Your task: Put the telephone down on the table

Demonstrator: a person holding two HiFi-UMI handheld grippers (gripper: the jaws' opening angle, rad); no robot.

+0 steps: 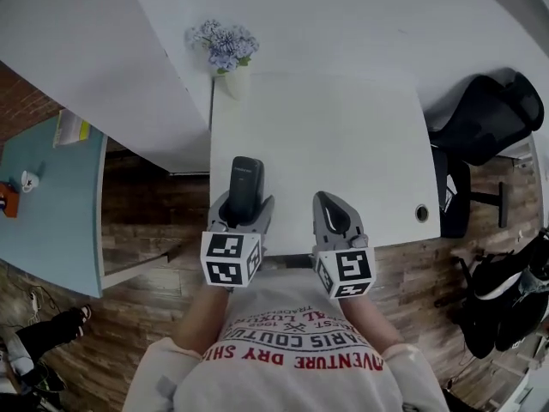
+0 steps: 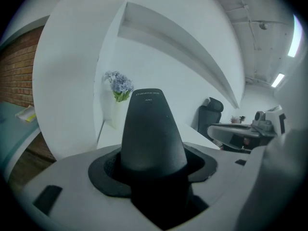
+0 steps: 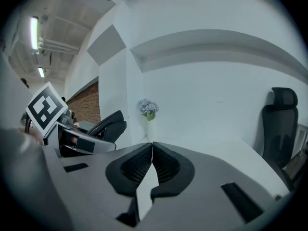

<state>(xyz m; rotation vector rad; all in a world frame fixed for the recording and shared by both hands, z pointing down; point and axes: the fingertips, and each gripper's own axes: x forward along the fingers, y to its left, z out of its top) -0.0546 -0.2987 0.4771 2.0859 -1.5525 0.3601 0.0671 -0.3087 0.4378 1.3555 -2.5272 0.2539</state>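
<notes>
A black cordless telephone (image 1: 245, 189) stands out forward from my left gripper (image 1: 243, 210), whose jaws are shut on its lower end. It hangs over the near left corner of the white table (image 1: 343, 136). In the left gripper view the telephone (image 2: 151, 134) fills the middle, clamped between the dark pads. My right gripper (image 1: 333, 217) is beside it over the table's near edge, its jaws pressed together with nothing between them. In the right gripper view the pads (image 3: 144, 165) meet at their tips.
A white vase of pale blue flowers (image 1: 226, 54) stands at the table's far left corner. A black office chair (image 1: 485, 118) is to the right of the table. A teal table (image 1: 51, 204) lies to the left. A cable hole (image 1: 421, 213) sits near the table's right front corner.
</notes>
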